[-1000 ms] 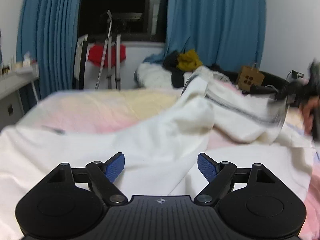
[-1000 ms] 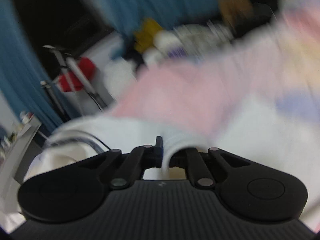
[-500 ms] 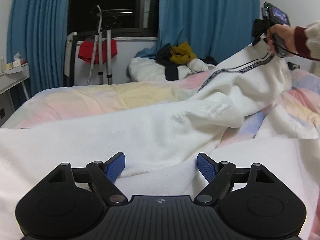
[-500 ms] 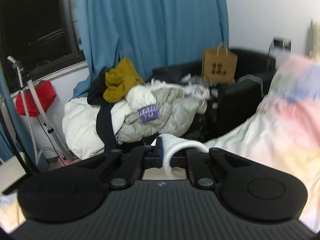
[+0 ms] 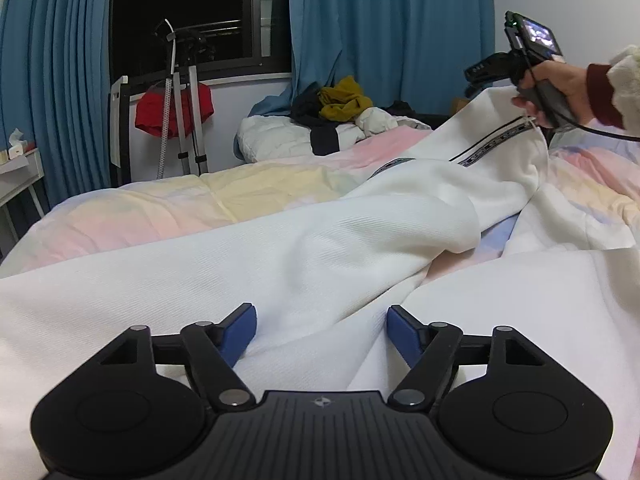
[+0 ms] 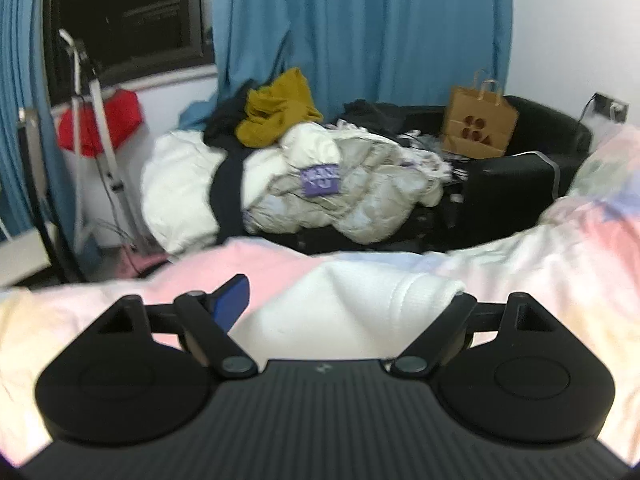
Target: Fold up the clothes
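A white garment (image 5: 320, 256) with a dark patterned stripe (image 5: 492, 146) lies spread over the bed. My left gripper (image 5: 321, 333) hovers low over its near part. The blue pads (image 5: 240, 332) stand apart and are closing, with a fold of cloth between them, not pinched. The garment's far end rises to my right gripper (image 5: 492, 70), held by a hand at the upper right. In the right wrist view the right gripper (image 6: 348, 304) is opening. The white ribbed cuff (image 6: 404, 292) lies loose between its jaws and hides the right fingertip.
A pastel duvet (image 5: 208, 204) covers the bed. Beyond its far edge is a heap of clothes (image 6: 320, 184) on a black seat (image 6: 520, 184) with a brown paper bag (image 6: 478, 124). A rack with a red cloth (image 5: 174, 110) stands by the blue curtains (image 5: 380, 32).
The right gripper, shut on the white cuff before, now has its jaws apart. It carried that end up and to the far right. The left jaws narrowed a little over the cloth.
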Available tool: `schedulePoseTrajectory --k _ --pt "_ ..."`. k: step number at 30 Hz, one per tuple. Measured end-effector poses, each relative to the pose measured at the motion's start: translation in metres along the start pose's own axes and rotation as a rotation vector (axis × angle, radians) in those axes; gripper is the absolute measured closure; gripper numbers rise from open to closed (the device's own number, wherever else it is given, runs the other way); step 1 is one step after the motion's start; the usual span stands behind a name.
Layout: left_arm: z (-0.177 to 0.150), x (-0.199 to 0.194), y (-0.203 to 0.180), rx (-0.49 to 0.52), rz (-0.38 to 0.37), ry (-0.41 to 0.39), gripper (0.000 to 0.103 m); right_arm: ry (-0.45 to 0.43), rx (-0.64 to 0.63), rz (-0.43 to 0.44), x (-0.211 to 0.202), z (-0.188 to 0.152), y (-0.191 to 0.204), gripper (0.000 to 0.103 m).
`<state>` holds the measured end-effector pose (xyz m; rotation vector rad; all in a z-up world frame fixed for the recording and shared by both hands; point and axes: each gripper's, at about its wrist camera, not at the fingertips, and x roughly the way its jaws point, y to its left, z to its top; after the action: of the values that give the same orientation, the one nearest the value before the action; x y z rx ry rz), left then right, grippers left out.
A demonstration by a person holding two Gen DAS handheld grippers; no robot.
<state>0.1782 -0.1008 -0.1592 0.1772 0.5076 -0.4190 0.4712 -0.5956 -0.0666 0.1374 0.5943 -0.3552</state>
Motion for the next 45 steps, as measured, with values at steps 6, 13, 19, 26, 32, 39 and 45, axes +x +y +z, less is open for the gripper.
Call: schedulePoseTrajectory --k 6,13,19,26,32,39,45 --pt "0.001 -0.004 0.0 0.003 0.007 -0.014 0.031 0.144 0.04 -0.044 -0.017 0.001 -0.026 0.019" --pt "-0.002 0.002 0.0 0.008 0.013 -0.024 0.032 0.08 0.364 0.056 -0.04 -0.03 -0.088 0.019" --pt "-0.005 0.014 0.0 0.005 0.036 -0.023 0.059 0.237 0.562 0.108 0.008 -0.122 -0.098 0.022" --pt "0.009 0.016 0.034 -0.166 0.019 -0.044 0.09 0.124 0.484 -0.016 0.024 -0.108 -0.054 0.087" --pt "0.034 -0.006 0.075 -0.32 -0.051 -0.137 0.091 0.004 0.391 0.067 0.006 -0.024 -0.008 0.095" --pt "0.047 -0.048 0.078 -0.159 -0.12 -0.222 0.094 -0.341 0.343 0.179 -0.072 0.019 0.009 0.095" --pt "0.023 -0.034 0.034 0.015 -0.209 -0.007 0.094 -0.118 0.471 -0.018 -0.036 -0.085 -0.071 0.095"
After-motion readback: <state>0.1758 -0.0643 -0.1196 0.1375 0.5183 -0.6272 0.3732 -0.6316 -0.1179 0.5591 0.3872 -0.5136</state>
